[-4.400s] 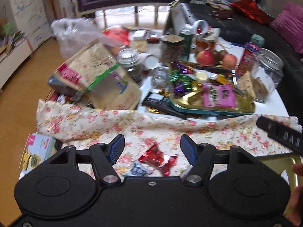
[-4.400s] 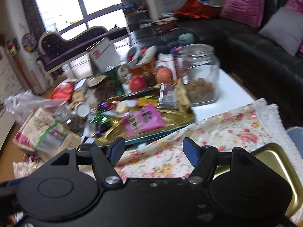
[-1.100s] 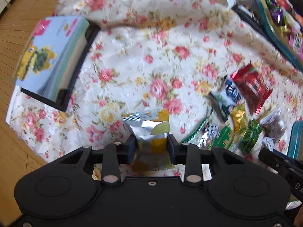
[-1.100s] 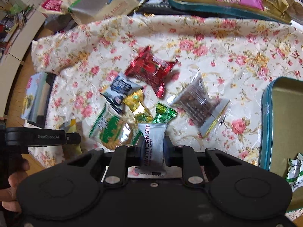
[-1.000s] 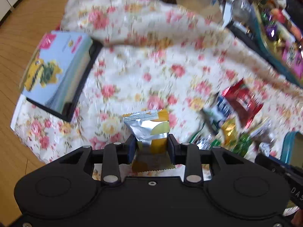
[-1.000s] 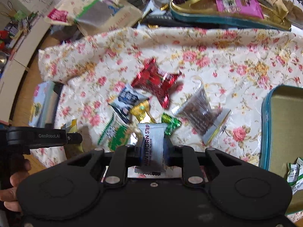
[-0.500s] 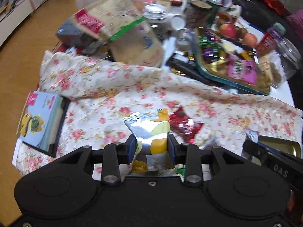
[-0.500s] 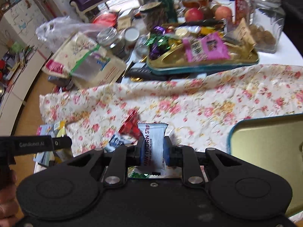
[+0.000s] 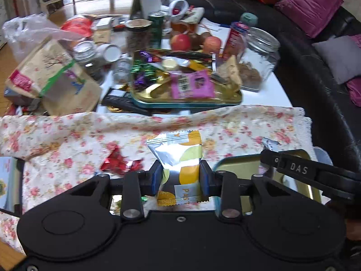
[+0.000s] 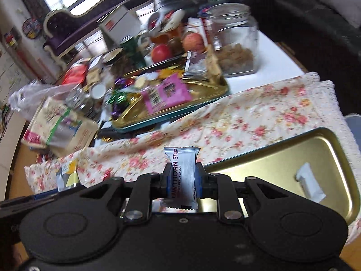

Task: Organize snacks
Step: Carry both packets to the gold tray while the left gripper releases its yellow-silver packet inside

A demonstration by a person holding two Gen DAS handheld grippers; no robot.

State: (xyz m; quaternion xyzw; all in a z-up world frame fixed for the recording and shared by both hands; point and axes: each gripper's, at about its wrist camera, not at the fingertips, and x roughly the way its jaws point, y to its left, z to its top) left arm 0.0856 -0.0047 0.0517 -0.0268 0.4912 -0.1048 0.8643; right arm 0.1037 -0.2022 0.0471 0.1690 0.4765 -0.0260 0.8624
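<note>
The floral cloth (image 9: 237, 124) spans the middle of both views. At lower right lies a gold tin tray (image 10: 293, 155). Both tongs tilt downward above the cloth. The left tongs (image 9: 180, 176) are clamped on a silver-and-yellow snack packet (image 9: 178, 153); the right tongs (image 10: 182, 181) pinch a white hawthorn strip packet (image 10: 182, 169) upright, bottom centre.

**Clutter beyond the snacks**

A floral tablecloth (image 9: 237, 124) covers the near table. Behind it stand two apples (image 9: 180, 41), a green can (image 9: 156, 30) and a white box (image 10: 119, 26). A black sofa (image 9: 315, 72) holds magenta (image 9: 312, 2) and grey cushions (image 9: 336, 58).
</note>
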